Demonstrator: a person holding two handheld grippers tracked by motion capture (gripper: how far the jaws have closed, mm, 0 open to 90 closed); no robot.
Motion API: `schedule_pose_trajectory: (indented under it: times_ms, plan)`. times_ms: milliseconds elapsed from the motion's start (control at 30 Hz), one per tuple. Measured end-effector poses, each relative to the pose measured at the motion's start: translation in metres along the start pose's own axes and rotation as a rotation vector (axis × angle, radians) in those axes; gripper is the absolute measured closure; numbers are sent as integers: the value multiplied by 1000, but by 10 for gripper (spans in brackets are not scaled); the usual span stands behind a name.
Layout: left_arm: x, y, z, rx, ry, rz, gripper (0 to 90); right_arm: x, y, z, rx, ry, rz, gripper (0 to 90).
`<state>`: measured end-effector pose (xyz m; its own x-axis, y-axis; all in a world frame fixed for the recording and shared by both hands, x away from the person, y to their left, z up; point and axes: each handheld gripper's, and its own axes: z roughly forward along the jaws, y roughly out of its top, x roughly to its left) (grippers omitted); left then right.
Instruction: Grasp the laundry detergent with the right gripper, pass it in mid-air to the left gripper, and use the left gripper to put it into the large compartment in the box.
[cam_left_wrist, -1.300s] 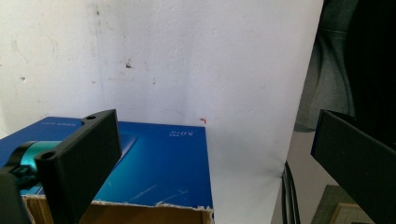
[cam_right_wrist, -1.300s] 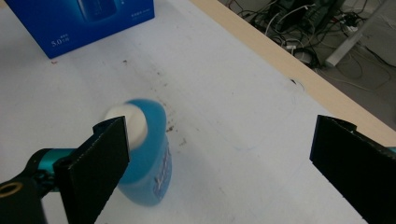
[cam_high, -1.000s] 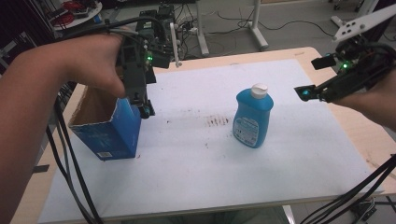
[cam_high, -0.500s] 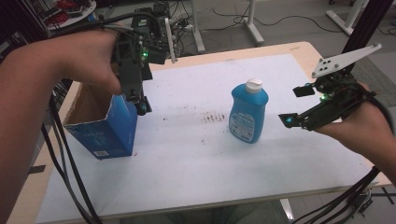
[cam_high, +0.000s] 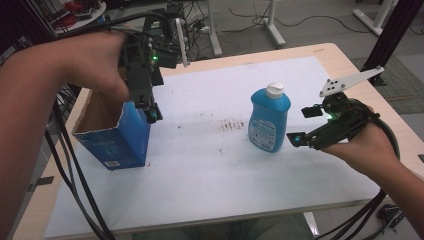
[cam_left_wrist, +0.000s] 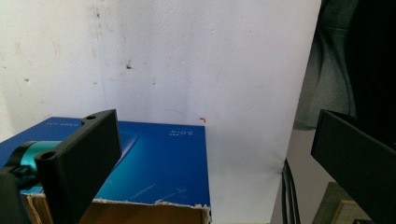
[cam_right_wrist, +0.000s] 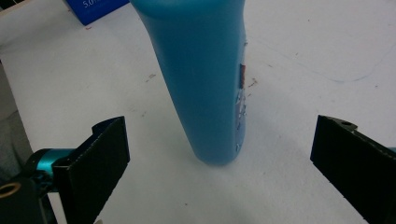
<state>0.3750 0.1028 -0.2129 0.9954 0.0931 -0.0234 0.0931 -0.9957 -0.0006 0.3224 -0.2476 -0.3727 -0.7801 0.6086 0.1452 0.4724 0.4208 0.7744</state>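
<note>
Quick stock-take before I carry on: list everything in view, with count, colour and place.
bottle: 1, blue with white cap, upright mid-table, right of centre
box: 1, blue, open top, table's left
sheet: 1, white, stained, covering the table
table: 1, light wood, edges showing round the sheet
left gripper: 1, black, jaws open above the box's right edge
right gripper: 1, black, jaws open, right of the bottle, not touching
hands: 2, one on each gripper
</note>
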Motion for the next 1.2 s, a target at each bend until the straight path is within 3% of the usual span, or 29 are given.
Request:
schedule_pose_trajectory:
  times_ms: [433,867,1200]
  plan:
    - [-2,-1,-2,7,4,-4,16,5,-4,27,-35,52,50,33]
    - [-4,-1,-1,12,2,-1,16,6,-7,49,-70,29,76,33]
    - [-4,-2,0,17,1,-5,17,8,-9,57,-138,-11,92,33]
